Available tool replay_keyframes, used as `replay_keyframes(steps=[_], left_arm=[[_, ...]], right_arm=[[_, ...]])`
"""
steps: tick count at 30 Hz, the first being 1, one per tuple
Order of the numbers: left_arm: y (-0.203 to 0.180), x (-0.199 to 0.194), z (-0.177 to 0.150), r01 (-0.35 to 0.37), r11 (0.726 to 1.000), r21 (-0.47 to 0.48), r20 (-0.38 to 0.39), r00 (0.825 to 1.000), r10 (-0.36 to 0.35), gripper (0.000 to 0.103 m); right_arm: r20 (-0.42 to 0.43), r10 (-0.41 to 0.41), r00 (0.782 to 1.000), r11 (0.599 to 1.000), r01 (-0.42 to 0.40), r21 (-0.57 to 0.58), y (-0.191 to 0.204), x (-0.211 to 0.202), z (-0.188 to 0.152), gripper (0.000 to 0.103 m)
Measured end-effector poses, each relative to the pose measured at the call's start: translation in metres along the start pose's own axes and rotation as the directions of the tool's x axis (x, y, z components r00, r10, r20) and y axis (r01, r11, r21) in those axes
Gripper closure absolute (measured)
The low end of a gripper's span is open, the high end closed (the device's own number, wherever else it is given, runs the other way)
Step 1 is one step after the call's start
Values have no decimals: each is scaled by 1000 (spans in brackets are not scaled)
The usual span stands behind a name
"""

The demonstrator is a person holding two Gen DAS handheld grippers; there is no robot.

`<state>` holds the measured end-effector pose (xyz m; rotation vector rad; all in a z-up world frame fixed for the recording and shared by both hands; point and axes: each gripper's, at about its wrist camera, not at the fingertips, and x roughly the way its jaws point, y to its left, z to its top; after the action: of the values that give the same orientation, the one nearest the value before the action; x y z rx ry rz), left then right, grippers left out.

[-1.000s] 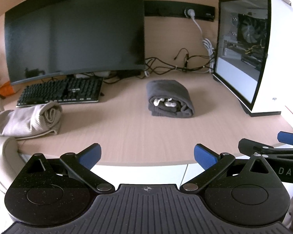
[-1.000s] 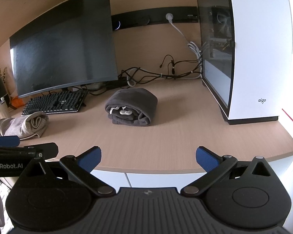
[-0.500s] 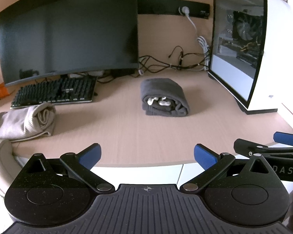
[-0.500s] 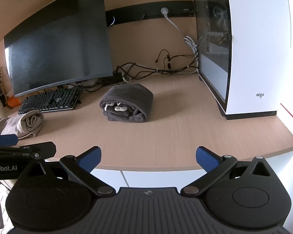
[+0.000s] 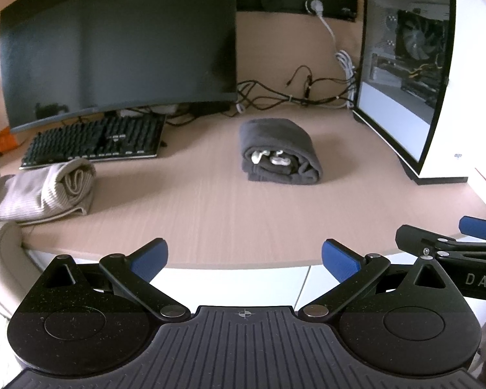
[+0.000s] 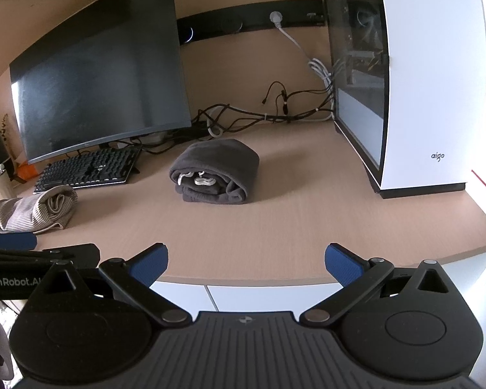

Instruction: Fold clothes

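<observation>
A dark grey garment [image 5: 280, 152] [image 6: 215, 171] lies folded into a compact bundle mid-desk, white drawstrings showing at its near end. A beige ribbed garment [image 5: 39, 191] [image 6: 32, 210] lies folded at the desk's left edge. My left gripper [image 5: 244, 257] hangs open in front of the desk's near edge, nothing between its blue pads. My right gripper [image 6: 246, 259] is open and empty too, at the same edge. Each gripper shows in the other's view: the right gripper [image 5: 450, 243] at the right, the left gripper [image 6: 32, 249] at the left.
A large dark monitor [image 5: 116, 48] and black keyboard [image 5: 97, 141] stand at the back left. A white computer case [image 5: 437, 81] with a glass side occupies the right. Tangled cables [image 5: 291, 97] run along the wall. The wooden desk [image 5: 210, 214] has white drawers below.
Both grippers have drawn back and shifted a little; the scene slid in both views. The folded garments have not moved. The jaws stay open.
</observation>
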<state>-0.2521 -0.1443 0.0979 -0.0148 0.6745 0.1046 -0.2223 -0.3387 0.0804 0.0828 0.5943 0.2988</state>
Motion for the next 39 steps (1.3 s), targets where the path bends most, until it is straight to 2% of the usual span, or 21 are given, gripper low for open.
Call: replay_keyframes(steps=[39], left_arm=[[-3,4,1,-4,1000,-8,-17,1000,4,0]], right_arm=[[-33,6,999,1000,-6,2,-3,7,0,0]])
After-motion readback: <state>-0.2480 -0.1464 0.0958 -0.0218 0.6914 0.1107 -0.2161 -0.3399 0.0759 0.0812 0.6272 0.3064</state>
